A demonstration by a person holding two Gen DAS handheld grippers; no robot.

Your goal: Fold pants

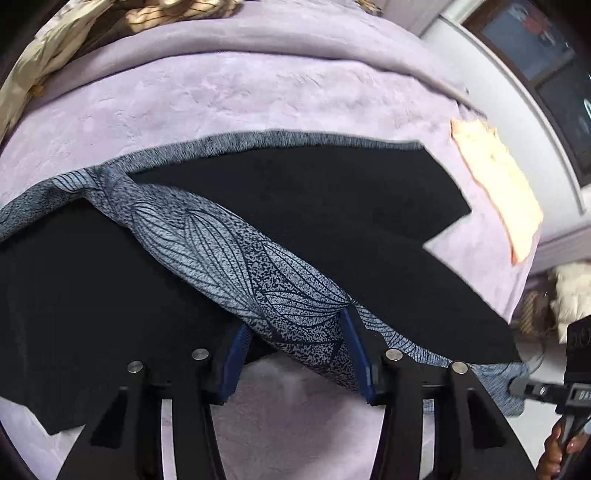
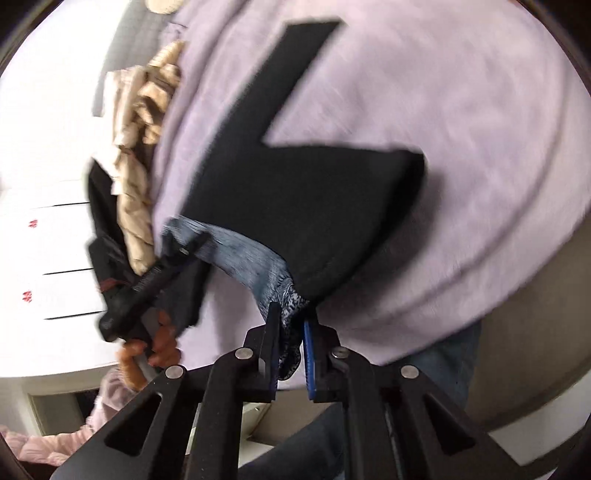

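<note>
Black pants [image 1: 295, 206] lie spread on a lilac blanket [image 1: 221, 96], both legs reaching toward the far right. Their blue-grey leaf-patterned waistband [image 1: 221, 243] is turned over and runs diagonally across them. My left gripper [image 1: 295, 350] is shut on a rolled part of this band, its blue pads [image 1: 356, 347] pressing on either side. The right gripper [image 1: 524, 389] shows at the right edge, at the band's end. In the right wrist view, my right gripper [image 2: 291, 321] is shut on a bunched corner of the waistband [image 2: 258, 266] below the pants [image 2: 295, 192]. The left gripper [image 2: 188, 247] grips the band farther left.
A peach cloth [image 1: 495, 184] lies on the blanket near its right edge. Crumpled beige patterned fabric [image 1: 74, 29] is heaped at the far left corner, also seen as beige fabric [image 2: 140, 147] beside a dark garment. A person's hand [image 2: 159, 343] holds the left gripper.
</note>
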